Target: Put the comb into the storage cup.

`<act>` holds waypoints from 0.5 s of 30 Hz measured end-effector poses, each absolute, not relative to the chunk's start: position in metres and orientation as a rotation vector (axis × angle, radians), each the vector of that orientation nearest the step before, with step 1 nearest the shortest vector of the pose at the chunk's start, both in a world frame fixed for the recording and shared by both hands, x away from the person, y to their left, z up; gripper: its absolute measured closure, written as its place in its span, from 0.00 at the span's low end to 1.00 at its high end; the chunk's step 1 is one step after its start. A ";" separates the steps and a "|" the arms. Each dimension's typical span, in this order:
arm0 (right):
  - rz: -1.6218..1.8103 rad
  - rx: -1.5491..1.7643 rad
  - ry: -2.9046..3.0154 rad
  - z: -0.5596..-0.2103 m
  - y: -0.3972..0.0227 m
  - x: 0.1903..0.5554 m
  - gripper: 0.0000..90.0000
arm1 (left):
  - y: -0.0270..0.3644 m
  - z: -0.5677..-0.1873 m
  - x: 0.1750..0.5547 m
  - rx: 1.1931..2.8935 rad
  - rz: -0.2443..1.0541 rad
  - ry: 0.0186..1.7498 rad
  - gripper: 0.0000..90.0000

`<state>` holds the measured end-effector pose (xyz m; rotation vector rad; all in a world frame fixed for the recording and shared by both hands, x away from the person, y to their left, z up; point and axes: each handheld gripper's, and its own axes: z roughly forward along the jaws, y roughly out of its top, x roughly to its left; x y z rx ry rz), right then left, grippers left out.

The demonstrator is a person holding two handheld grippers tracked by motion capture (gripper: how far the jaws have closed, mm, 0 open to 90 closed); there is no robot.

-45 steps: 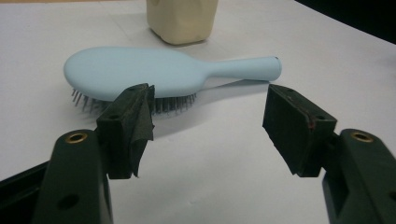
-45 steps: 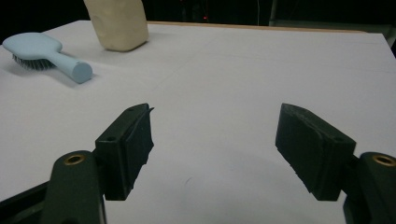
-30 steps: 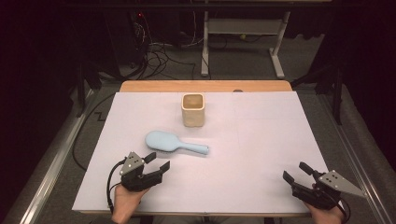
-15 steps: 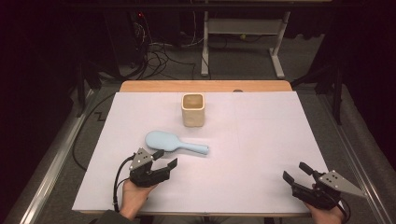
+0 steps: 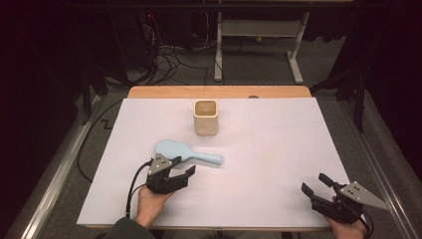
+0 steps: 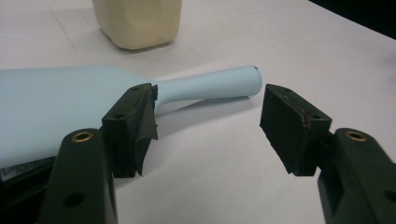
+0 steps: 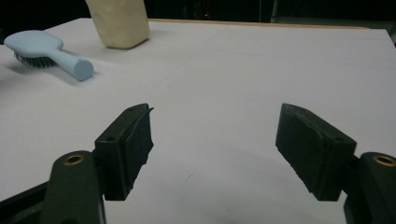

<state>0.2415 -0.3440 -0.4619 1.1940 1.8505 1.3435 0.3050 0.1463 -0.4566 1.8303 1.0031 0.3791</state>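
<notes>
A light blue hairbrush [image 5: 185, 151] lies bristles down on the white table cover, handle pointing right. Behind it stands a cream square cup [image 5: 205, 117], upright and open at the top. My left gripper [image 5: 183, 167] is open just in front of the brush, and nothing is between its jaws. In the left gripper view the brush handle [image 6: 210, 84] lies just beyond the gap between the fingertips [image 6: 135, 116], with the cup [image 6: 137, 21] farther back. My right gripper [image 5: 315, 183] is open and empty near the table's front right. In its own view the brush [image 7: 46, 51] and cup [image 7: 119, 21] sit far to the left.
The white cover [image 5: 278, 149] spreads over a wooden table whose far edge [image 5: 219, 91] shows as a brown strip. Beyond it are dark floor, cables and a metal stand [image 5: 259, 40]. Metal rails run along both sides of the table.
My left gripper has moved forward and to the right, close to the hairbrush, still open. The right gripper, brush and cup have stayed put.
</notes>
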 end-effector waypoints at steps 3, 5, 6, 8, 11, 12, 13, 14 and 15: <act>1.342 1.194 1.851 -0.462 -0.344 0.242 0.30 | 0.144 -0.457 0.308 1.839 0.383 1.006 0.40; 1.342 1.194 1.850 -0.462 -0.344 0.242 0.30 | 0.142 -0.457 0.310 1.845 0.388 1.005 0.41; 1.342 1.194 1.850 -0.462 -0.344 0.242 0.30 | 0.142 -0.457 0.310 1.845 0.388 1.005 0.41; 1.341 1.196 1.850 -0.462 -0.344 0.241 0.30 | 0.138 -0.455 0.313 1.845 0.386 1.005 0.41; 1.344 1.195 1.848 -0.462 -0.344 0.241 0.30 | 0.133 -0.452 0.315 1.854 0.391 0.994 0.41; 1.344 1.195 1.848 -0.462 -0.344 0.241 0.30 | 0.133 -0.452 0.315 1.854 0.391 0.994 0.41; 1.344 1.196 1.849 -0.462 -0.344 0.241 0.31 | 0.129 -0.451 0.317 1.859 0.390 0.987 0.42; 1.344 1.194 1.849 -0.462 -0.344 0.241 0.30 | 0.129 -0.451 0.317 1.859 0.390 0.987 0.42; 1.344 1.194 1.849 -0.462 -0.344 0.241 0.30 | 0.127 -0.450 0.318 1.868 0.392 0.980 0.42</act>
